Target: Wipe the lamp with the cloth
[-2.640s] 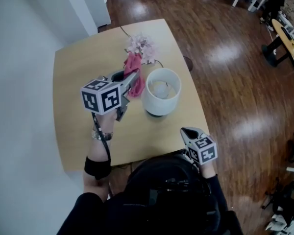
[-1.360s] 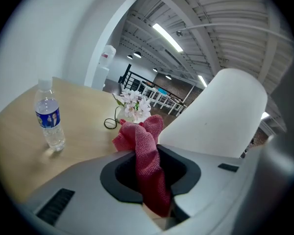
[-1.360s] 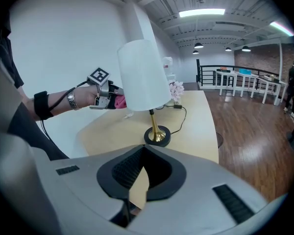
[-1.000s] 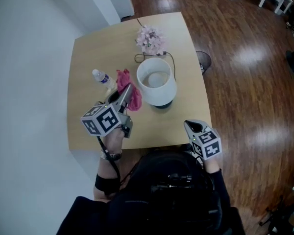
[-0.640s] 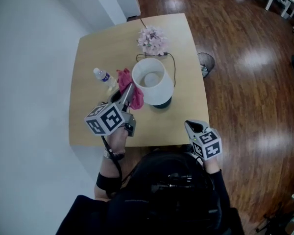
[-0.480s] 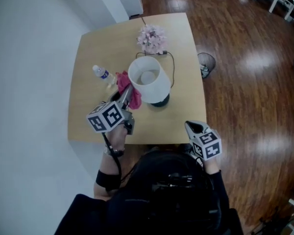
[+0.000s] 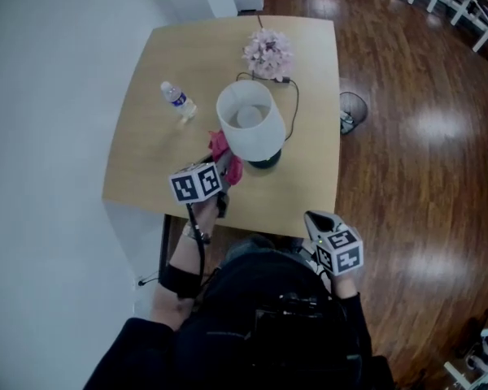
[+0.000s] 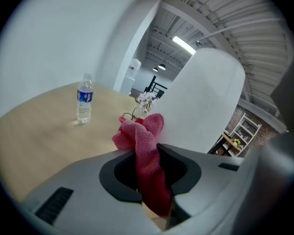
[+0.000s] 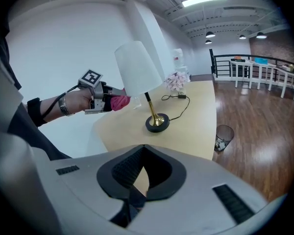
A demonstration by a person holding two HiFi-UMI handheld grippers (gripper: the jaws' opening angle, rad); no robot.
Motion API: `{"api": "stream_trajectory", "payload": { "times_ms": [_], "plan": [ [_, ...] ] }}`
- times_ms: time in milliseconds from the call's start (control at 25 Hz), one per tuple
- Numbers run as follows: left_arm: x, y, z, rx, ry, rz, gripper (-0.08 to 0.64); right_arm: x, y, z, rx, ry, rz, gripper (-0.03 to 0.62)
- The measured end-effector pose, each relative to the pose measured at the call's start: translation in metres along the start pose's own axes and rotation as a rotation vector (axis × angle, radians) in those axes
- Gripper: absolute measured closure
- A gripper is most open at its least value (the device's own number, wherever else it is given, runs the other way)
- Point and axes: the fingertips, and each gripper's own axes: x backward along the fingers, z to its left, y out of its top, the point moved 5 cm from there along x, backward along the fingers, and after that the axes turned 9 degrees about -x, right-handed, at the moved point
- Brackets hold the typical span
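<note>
Pink cloth (image 8: 146, 148) was clamped between the jaws of the left hand-held gripper (image 7: 220, 169), just beside the shade of the white lamp (image 7: 250, 127) standing on the desk (image 7: 146, 149). The right hand-held gripper (image 7: 315, 220), fully closed with nothing in it, hovered off the near desk edge.

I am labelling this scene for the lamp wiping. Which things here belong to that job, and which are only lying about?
For the job:
- lamp
- pink cloth, gripped in the left tongs

Only lying about:
- water bottle
- flowers
- waste bin on the floor
</note>
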Motion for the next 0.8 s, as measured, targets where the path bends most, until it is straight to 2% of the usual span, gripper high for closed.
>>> {"api": "stream_trajectory", "payload": {
  "times_ms": [120,200,360,480,560,640,720,800],
  "plan": [
    [-0.004,-0.014,0.004,0.001,-0.023,0.054,0.471,-0.006,0.008,0.002,-0.002,-0.005,0.015,0.586],
    [0.008,-0.013,0.004,0.026,-0.033,0.031,0.471,-0.002,0.017,0.01,0.013,-0.013,0.024,0.586],
    [0.057,0.012,-0.019,0.039,-0.078,-0.109,0.472,0.012,0.029,0.011,0.039,-0.064,0.045,0.586],
    [0.086,0.043,-0.046,0.069,-0.134,-0.209,0.472,0.006,0.032,0.003,0.025,-0.044,0.062,0.586],
    [0.096,0.065,-0.068,0.093,-0.165,-0.272,0.472,0.002,0.038,-0.005,0.05,-0.023,0.078,0.586],
    [0.1,0.082,-0.088,0.076,-0.145,-0.312,0.472,0.001,0.05,-0.011,0.083,0.011,0.075,0.586],
    [0.097,0.087,-0.103,0.067,-0.077,-0.333,0.472,0.005,0.06,-0.021,0.123,0.054,0.07,0.586],
    [0.093,0.085,-0.109,0.098,0.019,-0.361,0.471,0.007,0.069,-0.041,0.175,0.107,0.081,0.586]
  ]
}}
